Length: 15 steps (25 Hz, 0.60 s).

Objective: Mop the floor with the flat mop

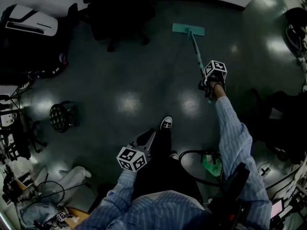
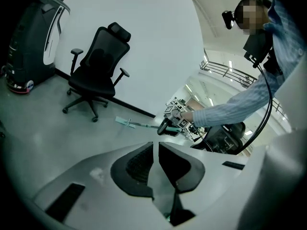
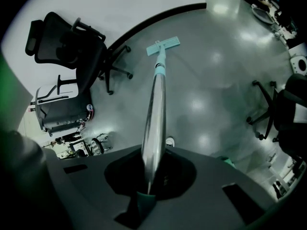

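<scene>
Seen from the head camera looking steeply down, a person in a blue striped shirt stands on a dark, glossy floor [image 1: 144, 80]. The right arm reaches forward, and the right gripper [image 1: 206, 85] is clamped round the handle of the flat mop [image 1: 197, 51]. From the gripper the handle slants away to a teal mop head [image 1: 188, 29], which lies flat on the floor near its far edge by the white wall. A black office chair [image 1: 120, 18] stands to the left of the mop head, apart from it.

In the right gripper view the jaws of the right gripper [image 3: 149, 176] are closed on the silvery handle. It runs straight out between them, turns teal further along, and ends at the mop head [image 3: 163, 46]. The office chair [image 3: 67, 47] is at the left.

The left gripper [image 1: 145, 140] is held low and close to the body, above the person's black-and-white shoe [image 1: 166, 123]. In the left gripper view the dark pads of the left gripper [image 2: 156, 164] are drawn almost together, with only a thin slit between them and nothing held. Beyond them are the office chair [image 2: 98, 68], the mop head [image 2: 125, 122] on the floor, and the right gripper [image 2: 165, 127] on the handle.

A large floor-cleaning machine [image 1: 29, 23] stands at the floor's far left corner, and a small black stool [image 1: 64, 116] stands at the left side.
</scene>
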Tool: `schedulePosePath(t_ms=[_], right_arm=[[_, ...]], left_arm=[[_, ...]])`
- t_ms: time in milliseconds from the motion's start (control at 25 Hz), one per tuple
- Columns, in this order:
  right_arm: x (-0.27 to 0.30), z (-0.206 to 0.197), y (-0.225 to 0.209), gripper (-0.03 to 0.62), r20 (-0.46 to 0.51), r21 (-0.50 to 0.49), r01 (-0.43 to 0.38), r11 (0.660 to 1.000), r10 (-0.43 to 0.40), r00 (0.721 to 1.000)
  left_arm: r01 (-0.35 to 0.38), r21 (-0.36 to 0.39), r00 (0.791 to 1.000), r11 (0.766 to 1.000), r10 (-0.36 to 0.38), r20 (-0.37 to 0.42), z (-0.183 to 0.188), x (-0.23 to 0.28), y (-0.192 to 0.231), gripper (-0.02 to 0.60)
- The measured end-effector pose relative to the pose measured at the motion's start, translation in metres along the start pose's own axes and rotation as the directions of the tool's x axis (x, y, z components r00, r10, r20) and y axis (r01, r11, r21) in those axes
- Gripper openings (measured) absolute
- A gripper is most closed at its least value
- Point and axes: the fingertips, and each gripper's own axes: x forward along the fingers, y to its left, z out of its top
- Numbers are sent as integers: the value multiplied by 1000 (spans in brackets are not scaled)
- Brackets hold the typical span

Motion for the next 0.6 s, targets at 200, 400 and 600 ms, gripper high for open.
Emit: schedulePosePath(t_ms=[200, 400, 600], right_arm=[[16, -77, -23, 28, -12, -4, -33, 999, 33, 999], [37, -168, -51, 28, -27, -8, -32, 999, 32, 999], [56, -260, -67, 28, -35, 13, -54, 998, 54, 998]], left_arm=[[34, 45, 999, 998, -34, 1, -9, -6, -22, 31], [72, 85, 997, 994, -73, 14, -25, -22, -52, 31], [83, 141, 996, 987, -87, 23, -47, -53, -73, 31]])
